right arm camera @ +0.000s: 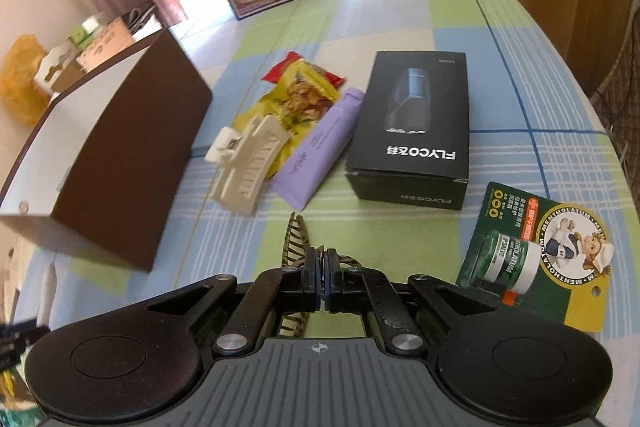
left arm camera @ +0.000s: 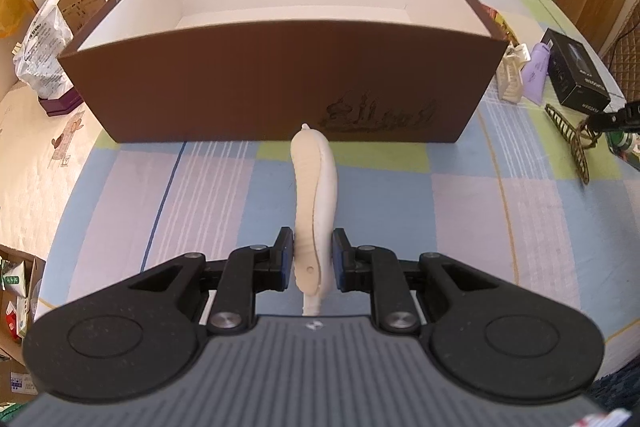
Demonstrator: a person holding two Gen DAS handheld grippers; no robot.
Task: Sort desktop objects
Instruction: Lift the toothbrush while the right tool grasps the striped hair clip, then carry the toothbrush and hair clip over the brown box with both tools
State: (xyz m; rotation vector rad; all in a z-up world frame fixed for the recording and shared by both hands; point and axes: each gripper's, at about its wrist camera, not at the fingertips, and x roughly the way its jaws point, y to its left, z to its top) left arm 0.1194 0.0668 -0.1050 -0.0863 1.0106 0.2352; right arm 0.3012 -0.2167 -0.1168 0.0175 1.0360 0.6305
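While the left gripper (left arm camera: 312, 259) clamps the cream hair clip (left arm camera: 314, 203), its jaws should clear the brown box (left arm camera: 280, 87) rim before releasing; right gripper (right arm camera: 323, 277) jaws grip the striped clip (right arm camera: 294, 239).

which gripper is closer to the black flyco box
Right. The right gripper, shut on a striped hair clip, sits just short of the black FLYCO box. The left gripper is across the table, facing the brown box.

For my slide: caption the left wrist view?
Left gripper holds a cream hair clip before the open brown box.
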